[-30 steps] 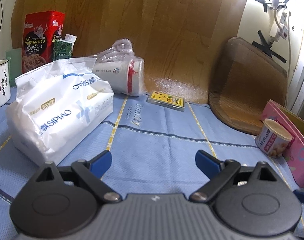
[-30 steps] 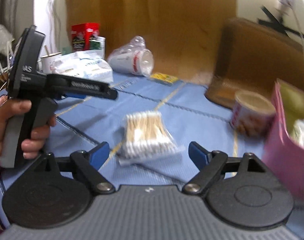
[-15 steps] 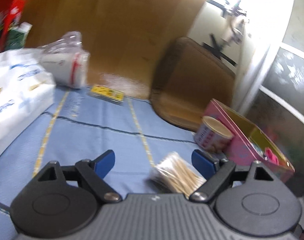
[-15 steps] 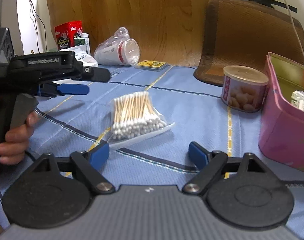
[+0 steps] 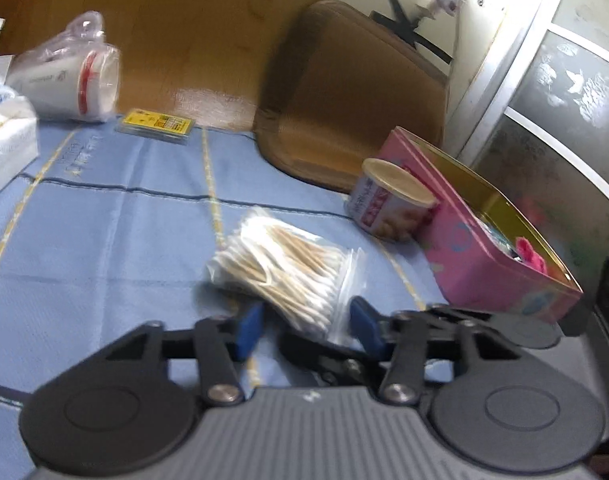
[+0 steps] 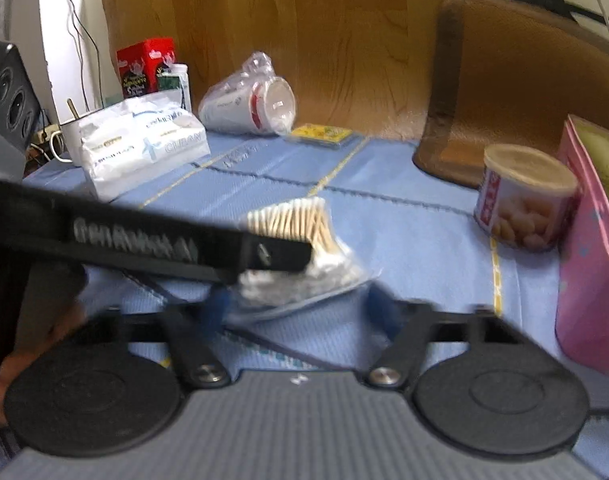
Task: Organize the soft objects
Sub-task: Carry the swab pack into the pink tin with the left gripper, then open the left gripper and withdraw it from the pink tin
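step: we're picking up the bag of cotton swabs (image 5: pixel 282 276) from the blue cloth (image 5: pixel 104 248) on the counter; likely destination is the pink tin box (image 5: pixel 480 248), judging by the task.
swab bag: lies flat mid-cloth, clear zip bag, wooden sticks fanned out. In the left wrist view it's at 12 o'clock off the gripper, with its near corner between the blue pads.
left gripper (image 5: pixel 304 326): jaws closing, bag's near end between them; blur hides whether the pads already press it, so we can't call it clenched on it yet.
right gripper (image 6: pixel 300 310): jaws also closing, bag's lower edge between its fingers; frame is smeared, contact unclear. The left gripper's black finger crosses at 10 o'clock over the bag.
box: at 2 o'clock from the bag in the left view, open top, something pink already inside. Snack can (image 5: pixel 388 210) touches or nearly touches its near wall, at 1 o'clock from the bag.
how to do it well: we'd bite the swab bundle itself, not just the loose film edge, or the plastic slips out. Two grippers on one small bag are crowded; we'd let one take it and back the other off. Lift clear before swinging toward 2 o'clock, passing over the can.
risk: thin bag may fold or slide on the cloth while the pads close.
other clutter: tissue pack (image 6: pixel 140 148) and bagged paper cups (image 6: pixel 250 106) at 10–11 o'clock, well apart, no interference.
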`<action>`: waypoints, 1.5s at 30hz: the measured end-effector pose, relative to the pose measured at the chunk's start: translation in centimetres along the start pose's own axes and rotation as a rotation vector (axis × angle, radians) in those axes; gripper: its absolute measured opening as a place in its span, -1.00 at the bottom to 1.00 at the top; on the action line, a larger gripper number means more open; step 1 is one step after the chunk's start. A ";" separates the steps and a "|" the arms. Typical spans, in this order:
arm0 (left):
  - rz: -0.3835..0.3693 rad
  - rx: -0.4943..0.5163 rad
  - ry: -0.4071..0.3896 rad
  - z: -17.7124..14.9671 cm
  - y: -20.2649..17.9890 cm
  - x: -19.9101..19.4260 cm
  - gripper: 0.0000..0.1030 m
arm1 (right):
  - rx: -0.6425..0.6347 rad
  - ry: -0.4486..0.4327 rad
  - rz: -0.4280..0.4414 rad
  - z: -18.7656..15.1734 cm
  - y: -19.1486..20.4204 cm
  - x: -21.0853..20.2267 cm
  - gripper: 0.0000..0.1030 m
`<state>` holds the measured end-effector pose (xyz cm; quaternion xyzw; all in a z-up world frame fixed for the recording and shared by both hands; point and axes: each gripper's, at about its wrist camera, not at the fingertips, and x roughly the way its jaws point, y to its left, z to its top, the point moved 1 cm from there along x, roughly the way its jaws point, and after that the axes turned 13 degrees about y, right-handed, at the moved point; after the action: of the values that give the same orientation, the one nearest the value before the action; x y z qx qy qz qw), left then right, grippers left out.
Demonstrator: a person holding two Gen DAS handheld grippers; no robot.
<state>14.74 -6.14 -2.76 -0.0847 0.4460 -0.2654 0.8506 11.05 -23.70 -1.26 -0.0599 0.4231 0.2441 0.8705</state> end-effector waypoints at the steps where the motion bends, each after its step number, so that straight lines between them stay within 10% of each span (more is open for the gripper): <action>1: 0.018 0.016 -0.005 0.0 -0.6 -0.1 -0.15 | 0.020 -0.001 -0.003 0.0 -0.2 0.0 -0.36; 25: -0.136 0.409 -0.084 5.7 -19.1 3.9 -0.15 | 0.255 -0.366 -0.312 -3.3 -11.7 -10.8 -0.51; 28: -0.105 0.456 -0.100 6.1 -21.2 5.8 0.19 | 0.298 -0.379 -0.359 -3.9 -13.7 -11.1 -0.51; 31: -0.044 0.452 -0.108 6.2 -22.2 7.2 0.39 | 0.307 -0.390 -0.511 -4.1 -15.1 -10.5 -0.39; 33: -0.047 0.426 -0.101 6.2 -22.0 7.3 0.40 | 0.336 -0.372 -0.606 -4.4 -16.5 -10.0 0.15; 45: 0.066 0.298 -0.097 5.9 -18.5 5.6 0.52 | 0.494 -0.492 -0.531 -7.2 -17.5 -13.4 0.14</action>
<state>15.12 -25.29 3.71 0.0444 0.3625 -0.2963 0.8825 7.24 -46.22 2.69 0.1034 0.2186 -0.0898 0.9662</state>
